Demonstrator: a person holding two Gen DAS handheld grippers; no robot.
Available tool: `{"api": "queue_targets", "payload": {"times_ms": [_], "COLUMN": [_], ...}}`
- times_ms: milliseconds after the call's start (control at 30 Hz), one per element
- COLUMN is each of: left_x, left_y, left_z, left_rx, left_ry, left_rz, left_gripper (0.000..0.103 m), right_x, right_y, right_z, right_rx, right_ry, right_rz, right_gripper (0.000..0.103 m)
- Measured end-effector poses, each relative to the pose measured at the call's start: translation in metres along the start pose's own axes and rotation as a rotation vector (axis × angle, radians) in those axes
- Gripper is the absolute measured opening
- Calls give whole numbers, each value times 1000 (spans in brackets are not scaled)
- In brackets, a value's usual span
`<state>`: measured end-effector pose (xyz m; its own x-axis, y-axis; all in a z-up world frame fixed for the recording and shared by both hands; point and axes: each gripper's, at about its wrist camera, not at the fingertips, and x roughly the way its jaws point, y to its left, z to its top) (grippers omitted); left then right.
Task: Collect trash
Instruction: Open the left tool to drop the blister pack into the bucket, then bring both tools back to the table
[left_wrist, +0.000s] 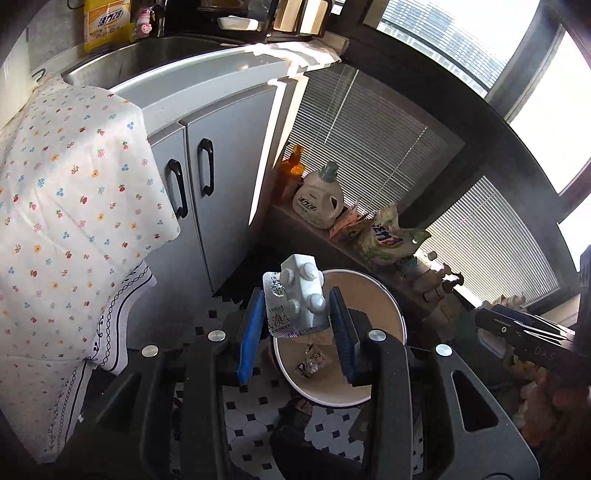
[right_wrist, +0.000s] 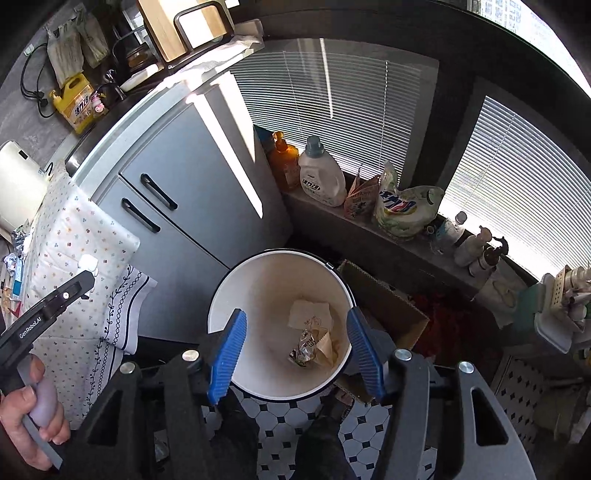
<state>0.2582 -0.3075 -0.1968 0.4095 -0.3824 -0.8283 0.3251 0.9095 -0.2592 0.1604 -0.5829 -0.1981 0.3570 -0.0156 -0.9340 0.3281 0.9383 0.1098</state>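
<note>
My left gripper (left_wrist: 295, 325) is shut on a white pill blister pack (left_wrist: 299, 299) with a silver foil back, and holds it above a round white trash bin (left_wrist: 391, 295) on the floor. A crumpled foil wrapper (left_wrist: 312, 363) lies at the bin's bottom. In the right wrist view my right gripper (right_wrist: 297, 343) is open and empty above the same bin (right_wrist: 236, 291), which holds a foil wrapper (right_wrist: 304, 349) and paper scraps (right_wrist: 310, 314). The left gripper (right_wrist: 83, 275) shows at the left of that view with the pack's white tip.
A grey cabinet (left_wrist: 207, 155) stands behind the bin, a floral cloth (left_wrist: 70, 192) hangs at left. A ledge by the blinds holds a detergent bottle (right_wrist: 321, 173), an orange bottle (right_wrist: 284, 158) and bags (right_wrist: 402, 206). A cardboard box (right_wrist: 388, 299) sits right of the bin on the tiled floor (right_wrist: 280, 417).
</note>
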Motion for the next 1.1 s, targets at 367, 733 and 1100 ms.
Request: {"api": "queue_targets", "payload": {"times_ms": [367, 733, 1100], "left_x": [52, 15, -69], "left_y": [-65, -28, 82], "left_z": [-16, 5, 13], "left_rx": [99, 38, -125], "left_ry": [140, 48, -98], "left_rz": [-167, -92, 103], "left_gripper": [62, 89, 93], "right_x": [-8, -14, -23], "right_y": [-43, -12, 89], "right_z": [-26, -10, 24], "right_rx": [101, 44, -71], "right_ry": [13, -33, -139], "right_rz": [-60, -24, 104], "right_gripper": [54, 76, 95]}}
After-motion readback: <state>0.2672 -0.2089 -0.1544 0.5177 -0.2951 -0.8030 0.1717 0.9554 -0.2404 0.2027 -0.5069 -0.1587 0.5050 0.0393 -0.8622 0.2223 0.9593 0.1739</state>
